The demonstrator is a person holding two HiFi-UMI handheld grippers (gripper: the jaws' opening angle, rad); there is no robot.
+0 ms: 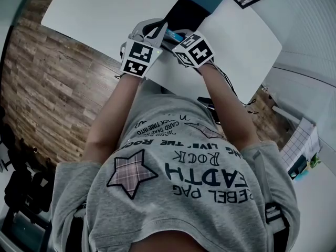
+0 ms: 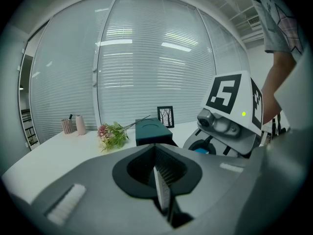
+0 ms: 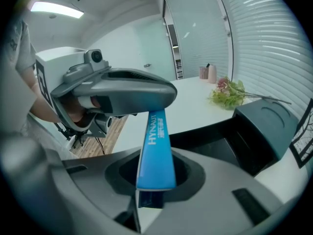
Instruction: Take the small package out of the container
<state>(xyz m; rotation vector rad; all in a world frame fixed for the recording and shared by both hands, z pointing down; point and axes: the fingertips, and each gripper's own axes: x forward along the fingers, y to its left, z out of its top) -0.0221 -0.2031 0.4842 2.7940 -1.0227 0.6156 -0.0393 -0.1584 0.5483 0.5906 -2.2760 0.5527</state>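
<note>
— What do my jaws have right now?

— My right gripper (image 3: 155,182) is clamped on the lower end of the blue package (image 3: 156,146) (HYNAUT printed along it). The package rises out of those jaws, outside the container (image 3: 264,129). Its top runs under the tip of my left gripper (image 2: 159,176), whose jaws are drawn together. Whether they pinch it, I can't tell.

— And the container?

— A dark box, just right of the right jaws and beyond them, on the white bench (image 3: 195,106).
</note>
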